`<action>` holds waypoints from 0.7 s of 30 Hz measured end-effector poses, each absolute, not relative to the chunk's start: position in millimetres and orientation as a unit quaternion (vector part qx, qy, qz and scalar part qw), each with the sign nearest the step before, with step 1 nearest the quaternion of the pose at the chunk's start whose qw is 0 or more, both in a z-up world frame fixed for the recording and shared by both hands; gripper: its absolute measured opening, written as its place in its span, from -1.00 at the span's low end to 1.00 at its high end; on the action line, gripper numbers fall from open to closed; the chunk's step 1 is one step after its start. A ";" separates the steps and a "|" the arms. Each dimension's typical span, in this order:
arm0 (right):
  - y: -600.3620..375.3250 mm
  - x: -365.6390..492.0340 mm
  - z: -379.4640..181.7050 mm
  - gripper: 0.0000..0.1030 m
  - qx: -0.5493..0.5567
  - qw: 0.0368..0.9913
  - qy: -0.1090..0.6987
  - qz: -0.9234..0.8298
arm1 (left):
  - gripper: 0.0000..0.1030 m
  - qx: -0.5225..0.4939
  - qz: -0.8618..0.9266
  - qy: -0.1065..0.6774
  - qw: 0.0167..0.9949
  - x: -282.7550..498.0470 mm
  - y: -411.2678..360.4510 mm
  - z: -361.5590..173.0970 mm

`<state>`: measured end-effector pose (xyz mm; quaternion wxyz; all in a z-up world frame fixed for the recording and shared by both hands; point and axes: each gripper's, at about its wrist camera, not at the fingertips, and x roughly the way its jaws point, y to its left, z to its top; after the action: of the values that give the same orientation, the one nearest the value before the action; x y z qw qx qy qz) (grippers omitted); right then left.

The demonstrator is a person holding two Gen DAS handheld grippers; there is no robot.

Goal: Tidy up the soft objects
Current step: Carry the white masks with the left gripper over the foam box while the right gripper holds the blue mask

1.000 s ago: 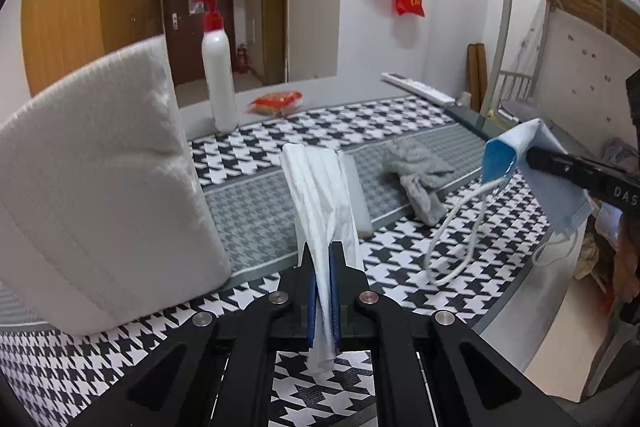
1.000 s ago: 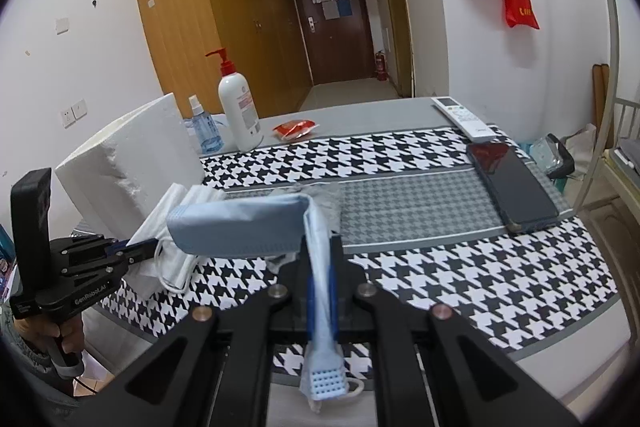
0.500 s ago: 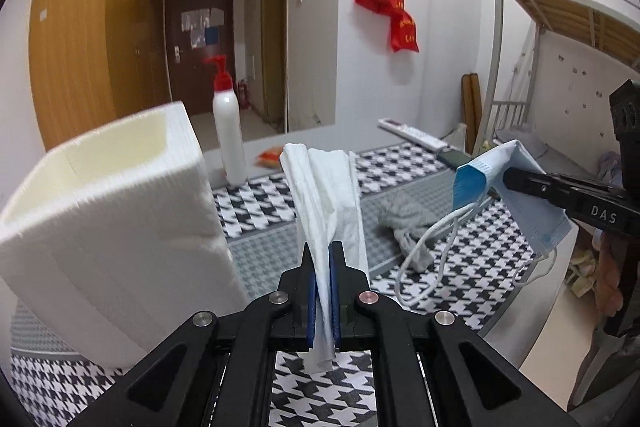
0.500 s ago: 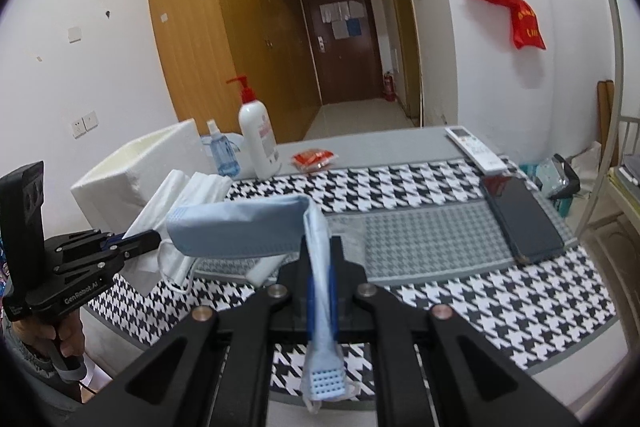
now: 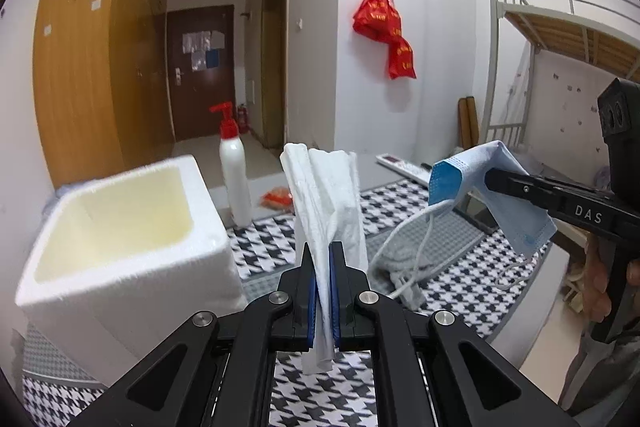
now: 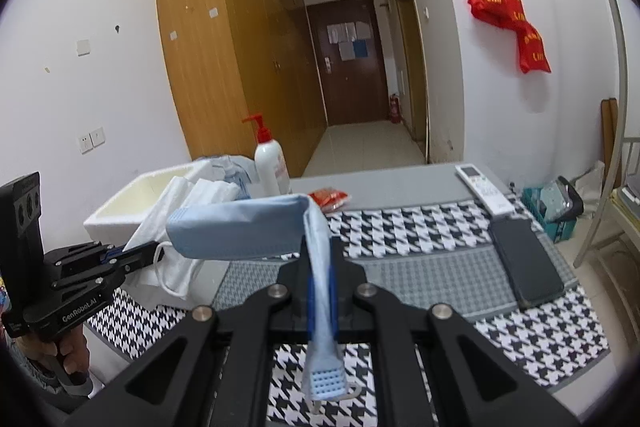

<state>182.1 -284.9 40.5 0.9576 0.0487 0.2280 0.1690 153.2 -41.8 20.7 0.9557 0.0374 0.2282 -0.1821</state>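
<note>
Holding a white tissue (image 5: 324, 195) pinched tight in the left gripper (image 5: 323, 291) and a blue mask (image 6: 240, 229) in the right gripper (image 6: 320, 291), both aloft over the desk's left edge beside the foam box (image 5: 120, 227); risking dangling ear loops (image 5: 416, 239) snagging the box rim, or limp tissue draping outside on release

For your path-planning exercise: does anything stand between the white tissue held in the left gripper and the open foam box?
Nothing visible does. The white tissue, in the left gripper, hangs beside the foam box, whose open top looks empty.
</note>
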 end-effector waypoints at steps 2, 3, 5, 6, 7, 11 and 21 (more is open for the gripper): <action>-284.6 183.4 45.7 -0.84 0.051 0.959 0.221 0.171 | -0.88 0.040 -0.176 0.220 0.959 153.2 -40.9 26.3; -284.3 183.9 47.0 -0.84 0.052 0.959 0.220 0.170 | -0.88 0.040 -0.172 0.216 0.960 153.8 -40.4 29.1; -283.3 184.6 49.4 -0.84 0.053 0.960 0.216 0.168 | -0.88 0.038 -0.168 0.211 0.962 155.2 -39.5 33.8; -283.0 184.5 50.9 -0.84 0.054 0.961 0.213 0.165 | -0.88 0.038 -0.163 0.208 0.964 155.9 -38.9 35.4; -283.0 184.3 52.6 -0.84 0.056 0.962 0.210 0.166 | -0.88 0.039 -0.156 0.206 0.965 156.5 -38.3 37.3; -281.4 181.5 59.7 -0.84 0.052 0.966 0.195 0.160 | -0.88 0.038 -0.137 0.195 0.970 157.1 -36.9 42.3; -272.8 187.2 64.4 -0.84 0.051 0.968 0.183 0.163 | -0.88 0.042 -0.110 0.170 0.978 151.1 -28.4 52.0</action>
<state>187.2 -272.8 64.4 0.9681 0.0512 0.1830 0.1632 151.1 -28.4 52.0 0.9783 0.0420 0.1704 -0.1099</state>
